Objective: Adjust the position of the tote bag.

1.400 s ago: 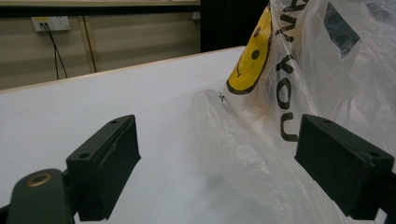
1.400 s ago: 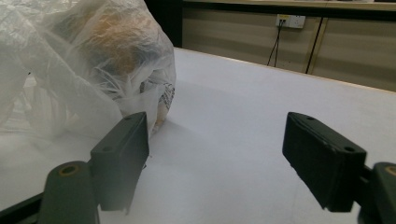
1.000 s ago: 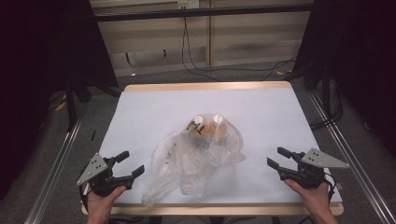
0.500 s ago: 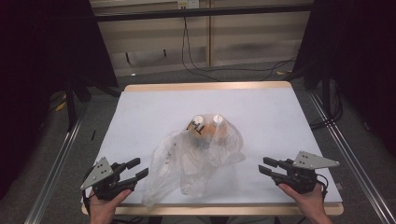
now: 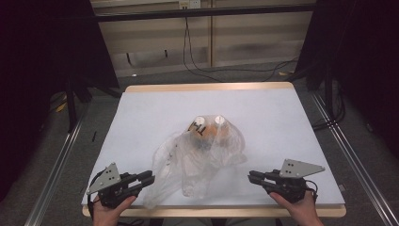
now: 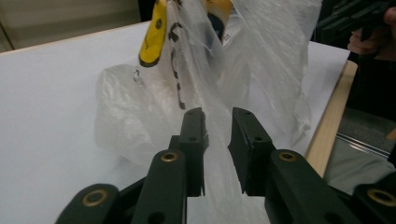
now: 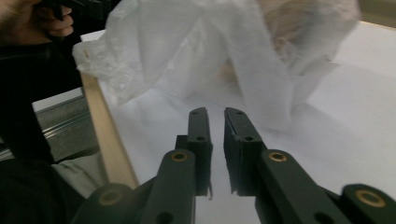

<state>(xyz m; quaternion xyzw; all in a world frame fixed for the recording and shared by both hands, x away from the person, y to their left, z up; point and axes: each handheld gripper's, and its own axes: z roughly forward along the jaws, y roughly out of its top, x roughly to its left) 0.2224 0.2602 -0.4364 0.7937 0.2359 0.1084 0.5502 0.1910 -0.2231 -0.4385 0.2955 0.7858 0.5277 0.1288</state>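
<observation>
A crumpled clear plastic bag [image 5: 202, 157] holding 2 white-capped bottles [image 5: 209, 127] lies mid-counter [image 5: 282, 122]. The left claw [image 5: 147, 178], at its near-left edge, has been closing, film lying between its narrowly parted jaws. The right claw [image 5: 253, 177], also closing, stands nearly together, empty, well apart from the bag.

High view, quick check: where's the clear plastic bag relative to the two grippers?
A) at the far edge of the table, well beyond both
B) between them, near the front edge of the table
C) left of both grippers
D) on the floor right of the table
B: the clear plastic bag lies on the white table between the left gripper and the right gripper, reaching toward the front edge.
</observation>
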